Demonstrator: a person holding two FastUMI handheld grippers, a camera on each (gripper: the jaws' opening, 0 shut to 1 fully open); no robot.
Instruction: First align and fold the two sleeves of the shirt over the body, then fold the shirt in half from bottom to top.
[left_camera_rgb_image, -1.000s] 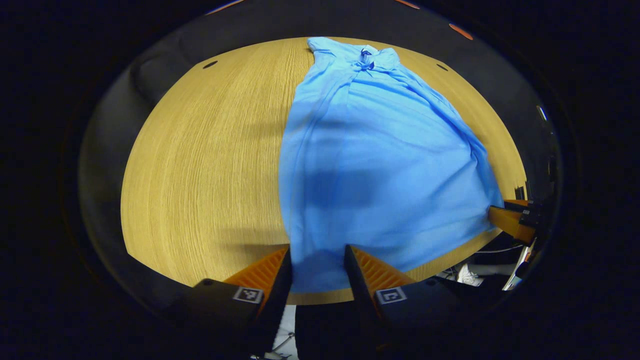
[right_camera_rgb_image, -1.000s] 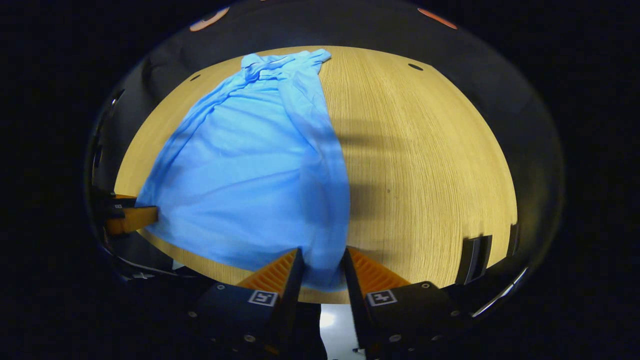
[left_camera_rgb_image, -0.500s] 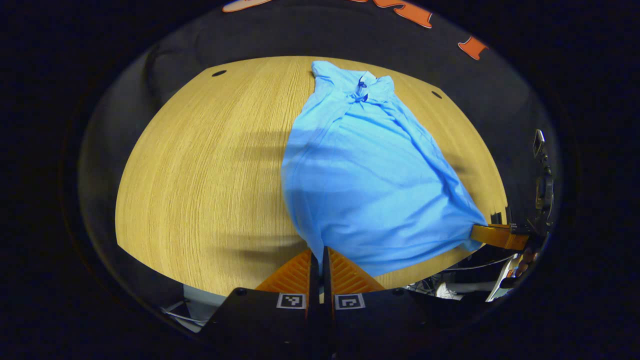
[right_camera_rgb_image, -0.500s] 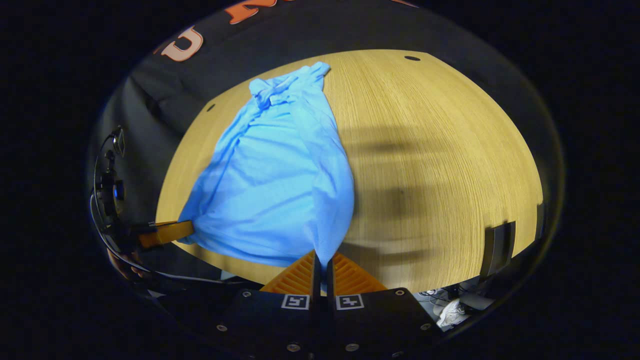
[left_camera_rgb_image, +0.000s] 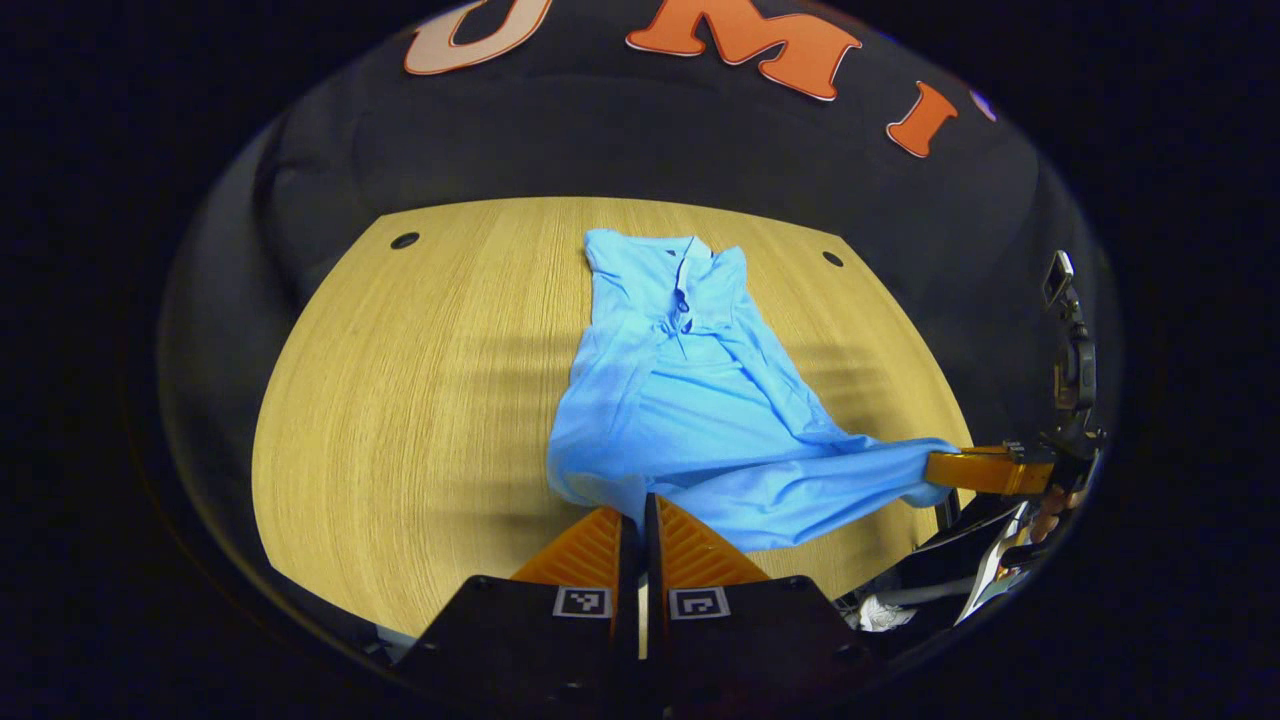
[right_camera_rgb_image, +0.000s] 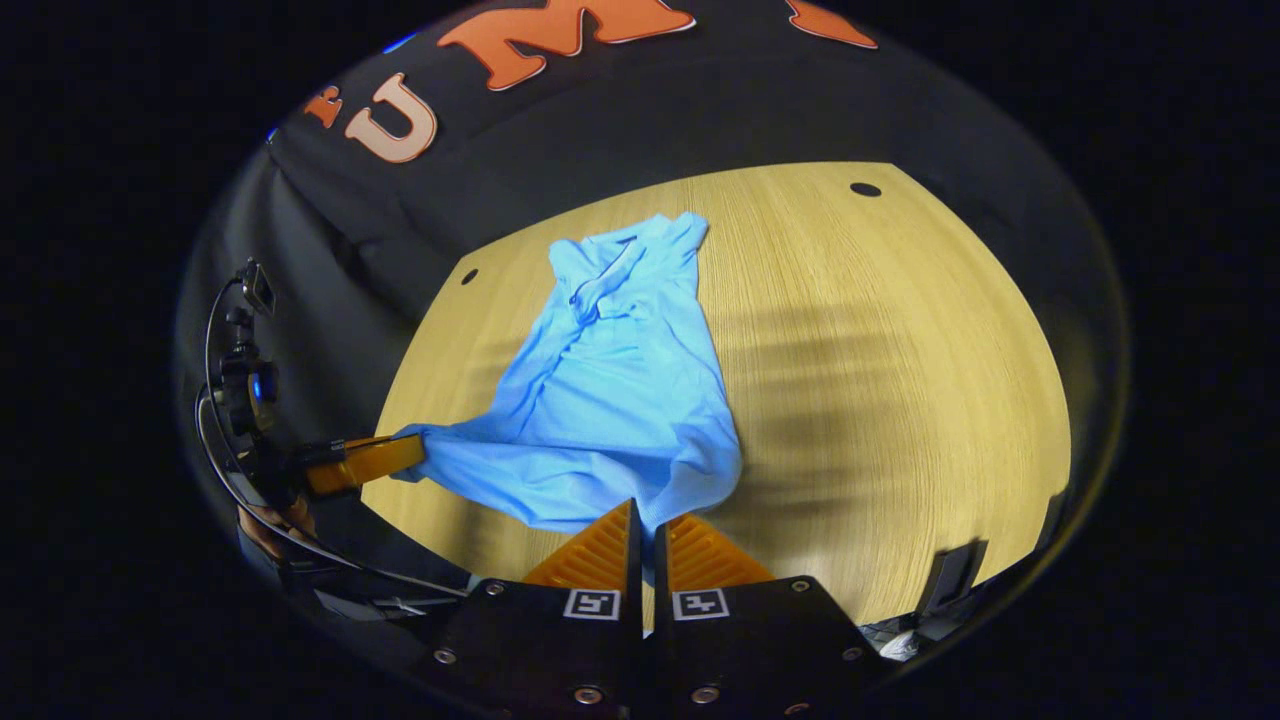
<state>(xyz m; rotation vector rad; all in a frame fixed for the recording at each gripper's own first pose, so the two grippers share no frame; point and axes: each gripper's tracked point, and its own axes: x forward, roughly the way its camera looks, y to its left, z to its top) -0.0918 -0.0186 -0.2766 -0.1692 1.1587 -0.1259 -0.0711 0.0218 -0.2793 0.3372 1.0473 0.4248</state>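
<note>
A light blue shirt (left_camera_rgb_image: 690, 400) lies on the wooden table (left_camera_rgb_image: 400, 400), collar at the far end, sleeves folded in over the body. Its near hem is raised off the table. My left gripper (left_camera_rgb_image: 640, 515) is shut on the hem's left corner. My right gripper (right_camera_rgb_image: 645, 520) is shut on the hem's right corner of the shirt (right_camera_rgb_image: 610, 390). In the left gripper view the right gripper (left_camera_rgb_image: 935, 470) shows at the right, holding the stretched hem. In the right gripper view the left gripper (right_camera_rgb_image: 410, 450) shows at the left with a hand behind it.
The table (right_camera_rgb_image: 900, 380) has small dark holes near its far corners (left_camera_rgb_image: 405, 240) (left_camera_rgb_image: 832, 259). The black booth wall stands behind it. Cables and floor clutter (left_camera_rgb_image: 900, 600) show below the table's near edge.
Both grippers closed on the hem corners and have risen and pulled back. The shirt's lower part has come off the table and hangs taut between them.
</note>
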